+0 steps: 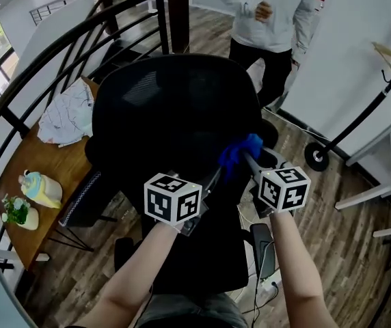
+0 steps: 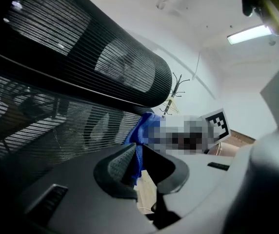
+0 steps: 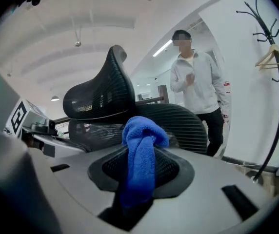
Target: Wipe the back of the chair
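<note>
The black mesh chair (image 1: 175, 115) fills the middle of the head view, its back towards me. My right gripper (image 1: 247, 157) is shut on a blue cloth (image 1: 240, 152) and holds it against the right edge of the chair's back. In the right gripper view the cloth (image 3: 142, 145) bulges out between the jaws of the right gripper (image 3: 142, 167), with the headrest (image 3: 100, 94) behind it. My left gripper (image 1: 212, 180) sits just left of the cloth, close to the chair's back (image 2: 56, 106). The left gripper (image 2: 147, 172) is open, and the cloth (image 2: 142, 130) hangs just beyond its jaws.
A person in a grey top (image 1: 267, 19) stands beyond the chair. A black coat rack (image 1: 387, 74) stands at the right by a white wall. A wooden table (image 1: 38, 176) with a white cloth (image 1: 69, 115) lies left, along a curved black railing (image 1: 59, 46). Cables and a power strip (image 1: 264, 285) lie on the floor.
</note>
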A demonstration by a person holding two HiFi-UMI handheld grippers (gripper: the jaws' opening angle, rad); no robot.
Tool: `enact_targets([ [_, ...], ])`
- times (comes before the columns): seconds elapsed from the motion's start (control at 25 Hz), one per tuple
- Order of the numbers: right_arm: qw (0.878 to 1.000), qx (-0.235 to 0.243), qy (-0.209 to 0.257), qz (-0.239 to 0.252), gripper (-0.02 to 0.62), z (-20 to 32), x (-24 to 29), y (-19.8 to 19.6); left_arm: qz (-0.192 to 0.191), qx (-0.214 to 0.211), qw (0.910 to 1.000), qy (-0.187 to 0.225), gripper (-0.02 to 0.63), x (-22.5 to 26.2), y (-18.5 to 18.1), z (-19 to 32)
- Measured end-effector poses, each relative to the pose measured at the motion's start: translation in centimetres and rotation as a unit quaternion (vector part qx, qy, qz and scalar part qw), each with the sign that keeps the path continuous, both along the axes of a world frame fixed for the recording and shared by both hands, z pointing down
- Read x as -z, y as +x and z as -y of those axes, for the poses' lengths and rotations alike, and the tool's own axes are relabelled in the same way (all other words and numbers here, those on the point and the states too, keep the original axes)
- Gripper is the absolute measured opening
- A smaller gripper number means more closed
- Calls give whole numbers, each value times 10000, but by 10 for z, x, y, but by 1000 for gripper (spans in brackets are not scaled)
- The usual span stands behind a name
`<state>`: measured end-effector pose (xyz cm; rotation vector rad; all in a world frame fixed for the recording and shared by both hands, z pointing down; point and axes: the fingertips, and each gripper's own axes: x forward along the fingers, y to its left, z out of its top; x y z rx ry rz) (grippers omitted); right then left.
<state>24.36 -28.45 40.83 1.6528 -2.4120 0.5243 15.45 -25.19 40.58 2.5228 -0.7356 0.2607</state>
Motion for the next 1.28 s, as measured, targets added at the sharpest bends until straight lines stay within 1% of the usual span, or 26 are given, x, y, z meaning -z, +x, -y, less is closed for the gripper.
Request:
enact_targets([
  [0.12, 9998, -182, -19, -15, 132, -3, -2, 18, 11, -101, 9999, -23, 51, -2, 10, -5],
  [0.32, 9984, -567, -55, 67, 132, -12, -8, 35, -17, -127, 9999, -33, 51, -4, 11, -14],
  [0.44, 9977, -664, -63, 119, 132, -23, -10, 34, -30, -28, 10000, -30, 51, -4, 3, -18],
  [0.52, 9980, -621, -78, 133, 132, -31, -11, 24, -39, 65, 10000, -58, 51, -6, -8, -21],
  [0.72, 9997, -191, -115, 128, 132, -43, -13, -21, -53, 471, 9986, -225, 51, -16, -46, -28],
  [0.92, 9985, 245, -311, 390, 132, -49, -29, -75, -101, 983, 9943, -396, 51, -29, -97, -34],
  [1.08, 9946, 908, -414, 284, 132, -54, -38, -136, -102, 1396, 9892, -444, 51, -36, -142, -37],
  [1.28, 9834, 1775, -375, 83, 132, -52, -44, -222, -116, 1965, 9793, -462, 51, -41, -201, -41],
])
